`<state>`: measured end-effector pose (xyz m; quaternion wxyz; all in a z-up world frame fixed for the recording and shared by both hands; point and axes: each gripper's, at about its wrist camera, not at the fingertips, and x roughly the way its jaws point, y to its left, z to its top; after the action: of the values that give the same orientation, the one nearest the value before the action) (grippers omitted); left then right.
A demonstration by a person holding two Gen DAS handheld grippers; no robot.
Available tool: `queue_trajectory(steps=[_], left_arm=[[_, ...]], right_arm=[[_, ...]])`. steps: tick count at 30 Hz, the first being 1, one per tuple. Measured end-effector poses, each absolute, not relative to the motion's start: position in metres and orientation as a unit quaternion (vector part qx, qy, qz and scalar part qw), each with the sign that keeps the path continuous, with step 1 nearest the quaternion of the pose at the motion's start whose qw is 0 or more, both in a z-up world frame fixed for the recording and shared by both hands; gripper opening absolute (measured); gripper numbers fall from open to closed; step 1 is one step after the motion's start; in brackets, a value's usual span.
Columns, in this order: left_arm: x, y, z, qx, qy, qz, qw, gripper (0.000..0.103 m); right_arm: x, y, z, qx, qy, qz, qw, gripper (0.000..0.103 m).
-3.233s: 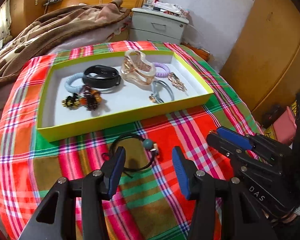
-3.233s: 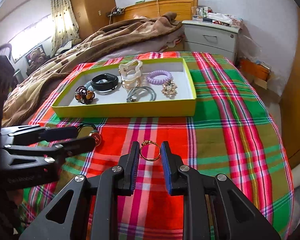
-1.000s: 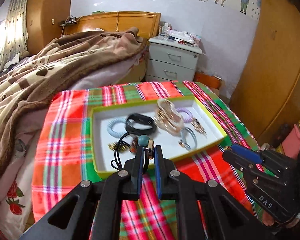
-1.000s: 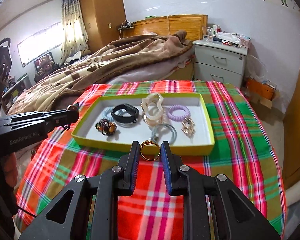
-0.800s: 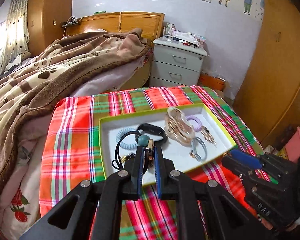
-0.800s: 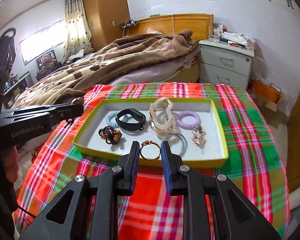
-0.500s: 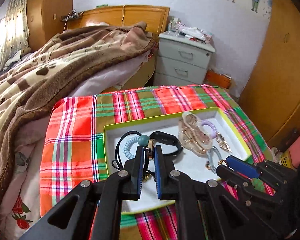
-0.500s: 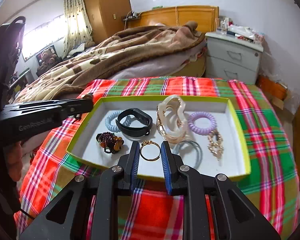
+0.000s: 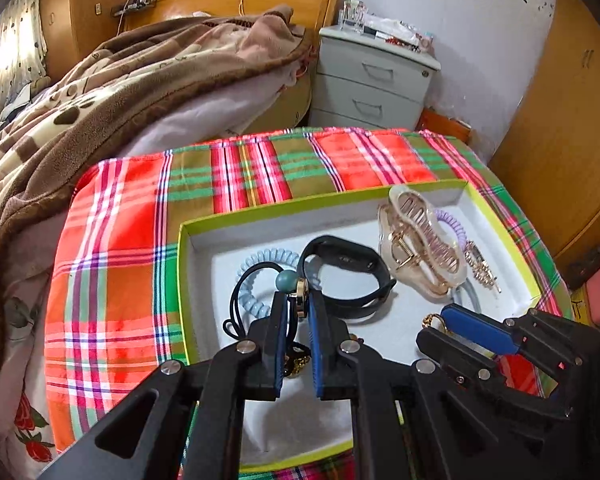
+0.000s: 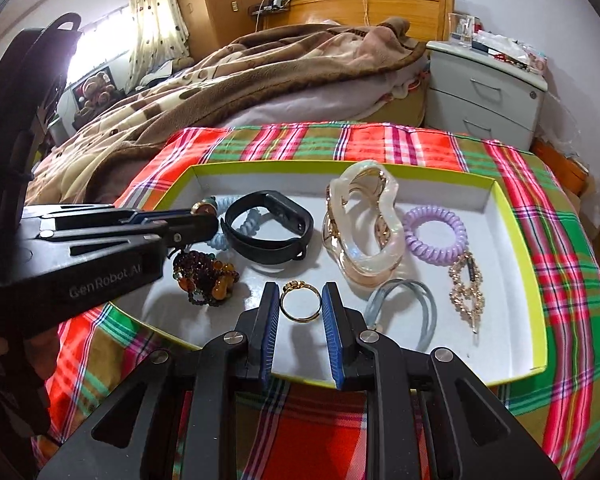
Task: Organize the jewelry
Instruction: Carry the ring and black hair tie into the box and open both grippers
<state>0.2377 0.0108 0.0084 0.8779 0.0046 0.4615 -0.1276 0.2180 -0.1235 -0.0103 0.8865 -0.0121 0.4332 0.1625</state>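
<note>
I am holding both grippers over the yellow-rimmed tray, each carrying a piece meant to go in with the rest. My left gripper is pinching the black cord bracelet right at its teal bead and gold charm, jaws nearly together, so the loose loop is dangling on the left side of the fingers over the pale blue coil tie instead of snagging. My right gripper is clamping the gold ring across its width, the band standing upright between the blue pads with its small ornament on top; gripping it that way is keeping such a thin thing from slipping out.

I am aiming the ring at the bare white floor near the tray's near edge, between the beaded brown-and-amber cluster on the left and the grey-blue hoop on the right. The black wristband, clear claw clip, lilac coil tie and gold hairpin are already lying farther in, so space is tight. I judge both pieces are still above the tray floor and not yet released, and the cord is likely to land on the blue coil.
</note>
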Motion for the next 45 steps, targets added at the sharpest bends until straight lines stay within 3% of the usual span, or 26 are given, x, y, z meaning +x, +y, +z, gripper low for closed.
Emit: queue_trajectory(steps=[19, 35, 40, 45], left_arm=[[0.241, 0.011, -0.004, -0.009, 0.479, -0.128, 0.869, 0.012], [0.241, 0.012, -0.008, -0.015, 0.486, -0.131, 0.864, 0.025], [0.239, 0.013, -0.008, -0.014, 0.487, -0.127, 0.864, 0.029], [0.234, 0.014, -0.002, -0.015, 0.480, -0.122, 0.869, 0.036]], right_arm=[[0.224, -0.119, -0.019, -0.025, 0.448, 0.153, 0.881, 0.023], [0.226, -0.120, -0.020, -0.021, 0.450, 0.152, 0.880, 0.023], [0.225, -0.121, -0.019, -0.020, 0.447, 0.148, 0.882, 0.031], [0.217, -0.123, -0.009, -0.014, 0.431, 0.146, 0.890, 0.032]])
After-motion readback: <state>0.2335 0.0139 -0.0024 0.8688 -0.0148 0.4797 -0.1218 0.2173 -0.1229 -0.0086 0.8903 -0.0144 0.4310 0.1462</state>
